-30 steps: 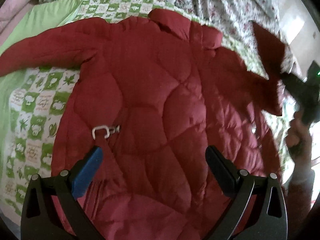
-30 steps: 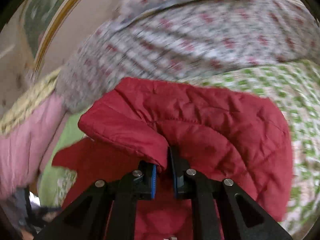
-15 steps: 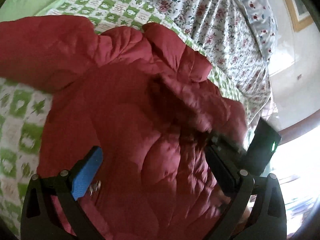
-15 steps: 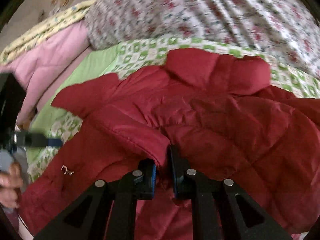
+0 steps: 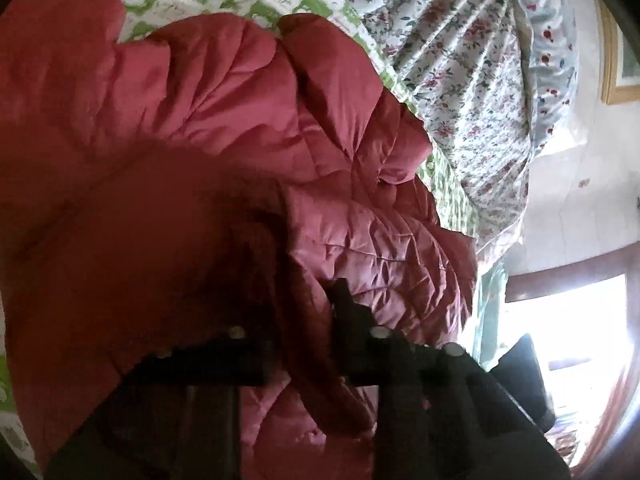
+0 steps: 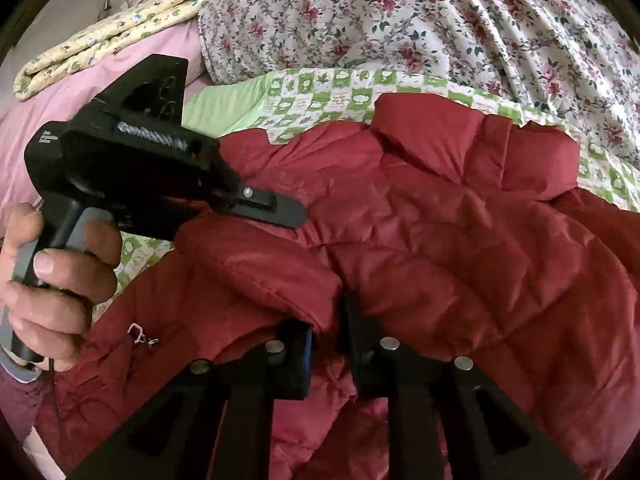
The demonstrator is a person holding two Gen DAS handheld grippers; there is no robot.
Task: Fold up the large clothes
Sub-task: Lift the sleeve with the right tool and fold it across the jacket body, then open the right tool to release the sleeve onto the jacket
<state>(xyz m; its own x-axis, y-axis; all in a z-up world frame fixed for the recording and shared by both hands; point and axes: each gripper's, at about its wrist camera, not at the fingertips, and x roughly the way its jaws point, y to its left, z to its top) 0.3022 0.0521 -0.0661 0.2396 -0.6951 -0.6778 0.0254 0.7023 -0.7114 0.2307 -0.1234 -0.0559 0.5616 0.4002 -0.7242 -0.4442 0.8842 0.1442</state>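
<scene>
A red quilted jacket (image 5: 200,120) lies on the bed, collar toward the pillows. Its sleeve (image 6: 260,264) is folded over the body (image 6: 460,240). My right gripper (image 6: 328,320) has the sleeve's cuff between its pads; the jaws are opening and the padded cloth still fills the gap. My left gripper (image 5: 306,308) is closing, and a dark fold of the jacket is pinched between its fingers. In the right wrist view the left gripper (image 6: 294,216) rests its tip on the folded sleeve, held by a hand (image 6: 52,272).
A green checked quilt (image 6: 332,92) lies under the jacket. Floral bedding (image 6: 440,20) is heaped behind it. A pink blanket (image 6: 100,80) and a folded yellow quilt (image 6: 100,40) lie at the left. A small white clip (image 6: 140,334) sits on the jacket. A bright window (image 5: 568,320) is at the right.
The right gripper brought the lifted sleeve down onto the jacket's body, and its jaws have widened a little. The left gripper moved across toward the sleeve, and its wide jaws closed on the cloth.
</scene>
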